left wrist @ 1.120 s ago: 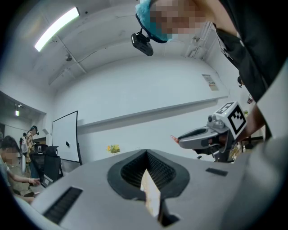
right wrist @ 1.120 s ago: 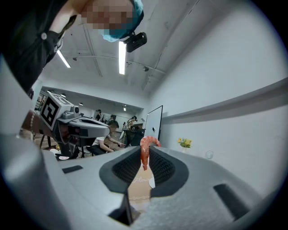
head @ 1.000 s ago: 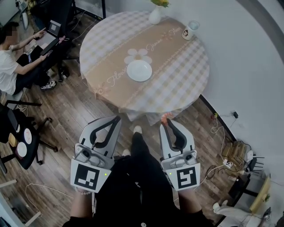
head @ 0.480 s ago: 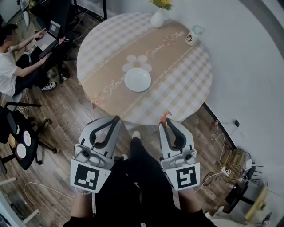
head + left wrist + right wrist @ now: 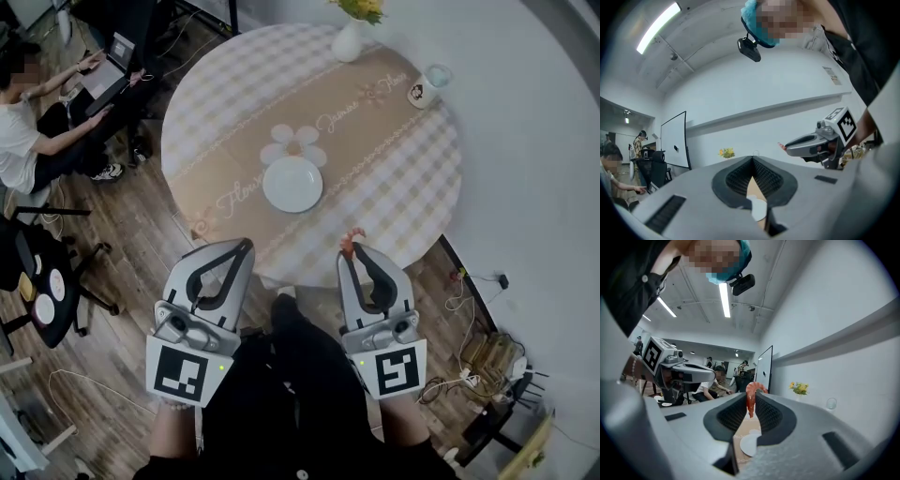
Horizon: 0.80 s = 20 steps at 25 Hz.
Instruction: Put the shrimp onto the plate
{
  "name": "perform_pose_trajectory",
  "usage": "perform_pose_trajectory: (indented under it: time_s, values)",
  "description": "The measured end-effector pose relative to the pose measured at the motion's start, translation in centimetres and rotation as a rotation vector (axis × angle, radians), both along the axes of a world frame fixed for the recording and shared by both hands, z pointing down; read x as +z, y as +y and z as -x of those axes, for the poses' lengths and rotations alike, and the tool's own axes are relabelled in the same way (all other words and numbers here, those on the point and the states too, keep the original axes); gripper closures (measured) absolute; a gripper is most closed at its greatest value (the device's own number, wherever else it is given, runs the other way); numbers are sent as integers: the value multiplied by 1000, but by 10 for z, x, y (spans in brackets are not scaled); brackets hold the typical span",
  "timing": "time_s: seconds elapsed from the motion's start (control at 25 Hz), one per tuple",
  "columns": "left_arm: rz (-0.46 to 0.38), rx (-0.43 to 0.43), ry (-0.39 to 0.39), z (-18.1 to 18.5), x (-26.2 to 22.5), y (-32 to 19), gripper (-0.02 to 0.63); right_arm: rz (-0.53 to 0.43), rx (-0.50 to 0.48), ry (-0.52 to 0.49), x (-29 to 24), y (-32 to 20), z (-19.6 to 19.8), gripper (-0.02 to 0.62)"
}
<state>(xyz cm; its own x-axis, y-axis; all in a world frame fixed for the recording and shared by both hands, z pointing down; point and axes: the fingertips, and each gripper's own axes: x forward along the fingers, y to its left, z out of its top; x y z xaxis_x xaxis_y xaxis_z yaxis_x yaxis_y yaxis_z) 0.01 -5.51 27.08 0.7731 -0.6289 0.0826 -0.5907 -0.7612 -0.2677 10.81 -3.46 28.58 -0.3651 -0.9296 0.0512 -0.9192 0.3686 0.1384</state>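
Note:
A white plate (image 5: 292, 184) lies near the middle of the round table (image 5: 394, 178), on a tan runner. My right gripper (image 5: 350, 254) is shut on an orange shrimp (image 5: 352, 239), which pokes out past its tips over the table's near edge. In the right gripper view the shrimp (image 5: 751, 398) hangs pinched between the jaws, with the plate (image 5: 749, 444) showing through the gap below. My left gripper (image 5: 246, 247) is shut and holds nothing, at the table's near edge left of the right one. The plate (image 5: 758, 208) shows in its jaw gap too.
A white vase with yellow flowers (image 5: 352, 36) and a mug (image 5: 430, 86) stand at the table's far side. A seated person with a laptop (image 5: 37, 131) is at the left, past a wooden floor. Black chairs (image 5: 37, 281) stand left; cables and clutter (image 5: 487, 356) lie right by the wall.
Both grippers and the head view have moved forward toward the table. The shrimp's tip now hangs over the table's near edge; the plate sits closer.

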Motion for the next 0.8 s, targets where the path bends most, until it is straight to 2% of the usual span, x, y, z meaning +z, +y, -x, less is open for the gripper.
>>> perform_pose_trajectory:
  time_s: [0.48, 0.8]
  values:
    - [18, -82, -18, -15, 3, -57, 606, 17, -62, -11, 4, -59, -23, 552]
    - [14, -129, -25, -21, 4, -77, 606, 23, -91, -16, 9, -77, -36, 552]
